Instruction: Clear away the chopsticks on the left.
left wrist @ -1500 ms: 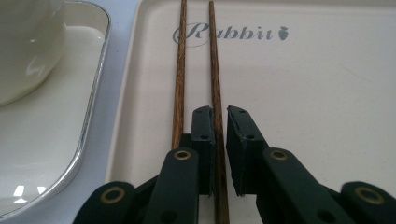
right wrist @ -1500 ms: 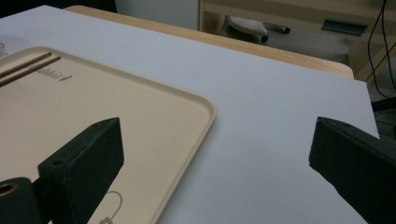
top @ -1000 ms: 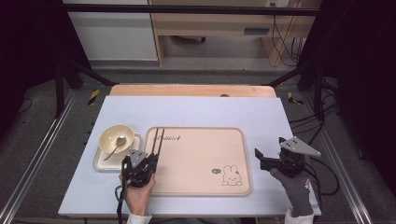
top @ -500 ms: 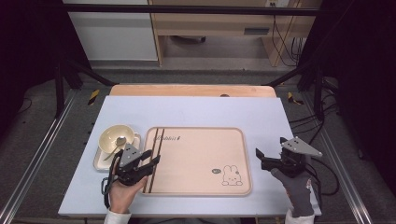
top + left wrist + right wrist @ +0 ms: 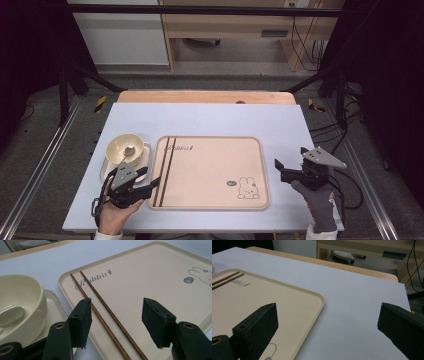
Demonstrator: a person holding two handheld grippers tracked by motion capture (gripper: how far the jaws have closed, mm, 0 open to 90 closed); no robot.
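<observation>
Two brown chopsticks (image 5: 164,167) lie side by side along the left part of the beige rabbit tray (image 5: 210,170). My left gripper (image 5: 149,176) hovers at the tray's front-left corner. Its jaws have just been opening and now stand open. In the left gripper view the chopsticks (image 5: 100,297) rest on the tray (image 5: 150,272) below the gap of the left gripper (image 5: 116,302), untouched by the pads. My right gripper (image 5: 289,156) is open over the table right of the tray. In its own view the right gripper (image 5: 328,306) holds nothing.
A cream bowl (image 5: 122,148) with a metal spoon (image 5: 129,150) in it stands on a small plate (image 5: 142,160) left of the tray, close to my left gripper. White table surface lies behind and right of the tray.
My left gripper opened, let go of the chopsticks and drew back to the left and toward the table's front. The chopsticks now lie flat on the tray. The right gripper stayed still.
</observation>
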